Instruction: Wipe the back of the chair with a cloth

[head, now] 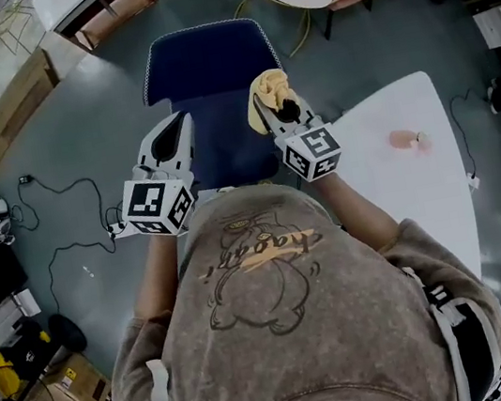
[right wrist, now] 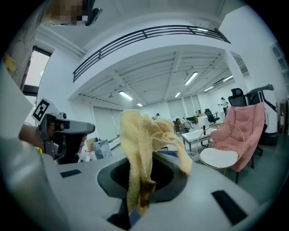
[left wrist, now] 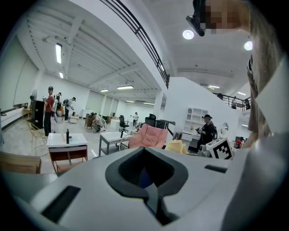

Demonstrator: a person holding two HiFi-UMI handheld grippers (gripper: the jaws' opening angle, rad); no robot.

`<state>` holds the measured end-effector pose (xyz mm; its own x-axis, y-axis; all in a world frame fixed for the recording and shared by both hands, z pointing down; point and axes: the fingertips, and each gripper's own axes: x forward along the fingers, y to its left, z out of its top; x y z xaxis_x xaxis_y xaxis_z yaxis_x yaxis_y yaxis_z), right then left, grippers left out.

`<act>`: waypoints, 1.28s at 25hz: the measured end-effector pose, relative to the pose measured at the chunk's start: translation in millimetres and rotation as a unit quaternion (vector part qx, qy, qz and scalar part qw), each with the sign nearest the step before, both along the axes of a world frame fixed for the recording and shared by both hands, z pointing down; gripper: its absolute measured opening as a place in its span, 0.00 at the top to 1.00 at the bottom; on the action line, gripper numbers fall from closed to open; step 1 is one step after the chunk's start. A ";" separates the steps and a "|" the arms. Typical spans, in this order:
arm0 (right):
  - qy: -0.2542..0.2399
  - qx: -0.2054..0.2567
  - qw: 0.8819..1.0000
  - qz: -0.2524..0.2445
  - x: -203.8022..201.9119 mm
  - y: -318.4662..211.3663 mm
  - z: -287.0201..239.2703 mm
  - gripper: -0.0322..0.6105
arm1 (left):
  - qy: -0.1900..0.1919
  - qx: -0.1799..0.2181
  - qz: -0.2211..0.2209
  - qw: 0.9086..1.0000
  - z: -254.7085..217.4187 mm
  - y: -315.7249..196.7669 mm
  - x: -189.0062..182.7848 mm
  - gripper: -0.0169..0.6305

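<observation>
1. while the person stands over it, one blue chair [head: 211,78] sits on the grey floor [head: 367,42] straight ahead, and two grippers are held over it in the head view.
2. one yellow cloth [head: 268,95], bunched up, is over the chair's right part, near its edge. cannot tell if it touches the chair.
3. right gripper [head: 269,111]: jaws clamped on the cloth. in the right gripper view the cloth stands up out of the jaws and flops over toward the right.
4. left gripper [head: 182,130]: jaws pressed together with nothing between them. it is over the chair's left part, well apart from the cloth. the left gripper view shows only a sliver of blue behind the jaws.
5. two marker cubes, one per gripper: left cube [head: 156,206] and right cube [head: 311,151], both close to the person's chest.
6. one white table [head: 419,185] is just right of the chair. one small pink object [head: 409,140] lies on it, apart from both grippers.
7. one pink chair [right wrist: 246,131] with one white round seat [right wrist: 219,158] stands in the background of the right gripper view.
8. several people stand far off in the left gripper view, too small to count surely.
</observation>
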<state>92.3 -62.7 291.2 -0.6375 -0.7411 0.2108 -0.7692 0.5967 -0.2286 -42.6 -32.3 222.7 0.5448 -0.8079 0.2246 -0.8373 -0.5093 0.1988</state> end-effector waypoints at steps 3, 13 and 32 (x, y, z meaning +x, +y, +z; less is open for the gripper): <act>-0.001 0.018 1.000 -0.003 6.1 9.1 -17.4 0.84 | 0.000 0.013 -0.002 1.000 -8.1 9.9 1.5 0.96; -0.023 0.040 0.998 0.031 26.5 36.7 -52.0 0.84 | 0.017 0.018 0.006 1.000 -19.1 33.5 10.2 0.96; -0.013 0.050 0.998 0.046 45.7 77.9 -46.7 0.84 | -0.006 0.025 -0.048 0.999 9.3 41.0 -10.4 0.96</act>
<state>138.0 15.3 244.5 -0.5704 -0.8128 0.1184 -0.8163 0.5449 -0.1918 -53.0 8.7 232.0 0.4620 -0.8667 0.1882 -0.8848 -0.4357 0.1653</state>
